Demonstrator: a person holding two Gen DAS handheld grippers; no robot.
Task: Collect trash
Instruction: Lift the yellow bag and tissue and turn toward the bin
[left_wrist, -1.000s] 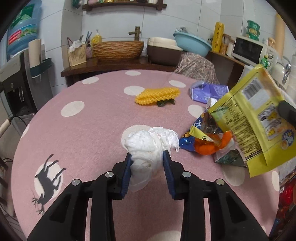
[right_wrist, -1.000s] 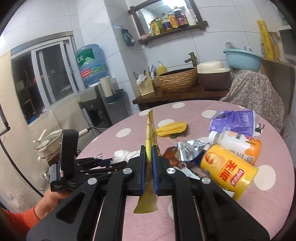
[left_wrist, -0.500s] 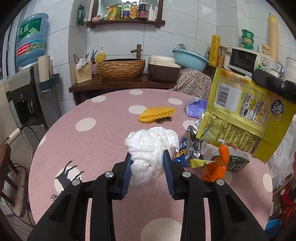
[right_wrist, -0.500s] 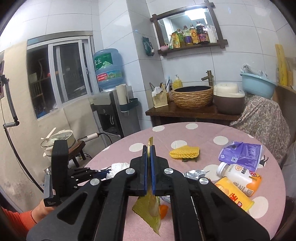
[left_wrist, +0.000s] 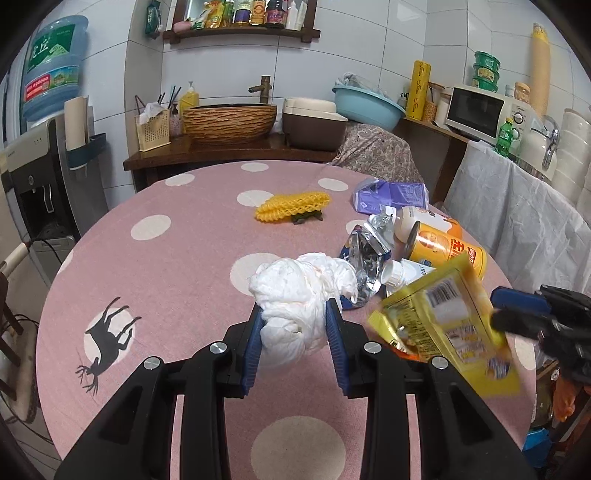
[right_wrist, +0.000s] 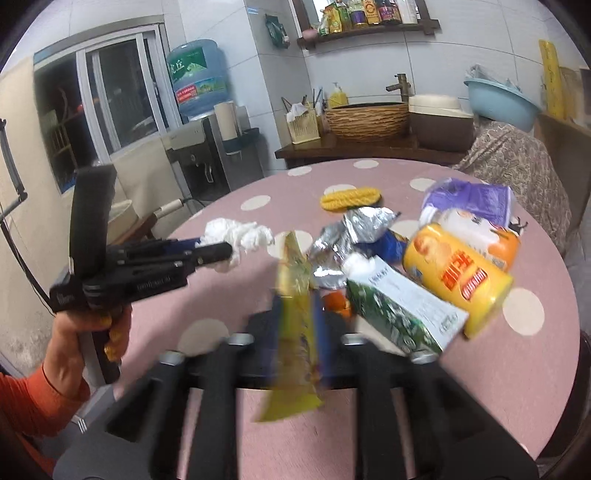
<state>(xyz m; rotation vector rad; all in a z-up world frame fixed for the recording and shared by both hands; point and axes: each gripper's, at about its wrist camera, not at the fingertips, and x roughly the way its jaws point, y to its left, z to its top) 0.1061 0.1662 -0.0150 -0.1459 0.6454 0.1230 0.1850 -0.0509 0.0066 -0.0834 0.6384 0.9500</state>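
Tissue wad (left_wrist: 295, 299), white and crumpled, sits clamped between the blue pads of the left tongs (left_wrist: 295, 345), bulging out above and ahead of the fingertips and held clear of the pink spotted worktop (left_wrist: 177, 266). Yellow snack wrapper (right_wrist: 297, 317) stands edge-on in the gap of the right tongs (right_wrist: 297, 325), whose jaws have just been opening; the frame is motion-blurred, so the pads appear to have let go of it, though contact on one side cannot be ruled out. From the left wrist view the same wrapper shows tilted at the worktop's right edge, touching or just in front of the right tongs' blue tips. Remaining trash lies in a cluster right of centre on the worktop: crumpled foil bag (left_wrist: 365, 251), yellow chip can (right_wrist: 458, 277) on its side, white-and-orange bottle (left_wrist: 424, 221), green-and-white carton (right_wrist: 399, 306), purple packet (left_wrist: 391, 194). Yellow mesh sleeve (left_wrist: 291, 205) lies apart, further back. A hand (right_wrist: 92, 328) in an orange sleeve grips the left tongs' handle. Room behind: wooden counter with woven basin (left_wrist: 229, 122), water dispenser (left_wrist: 40, 155) at left, microwave (left_wrist: 480, 114) at right.
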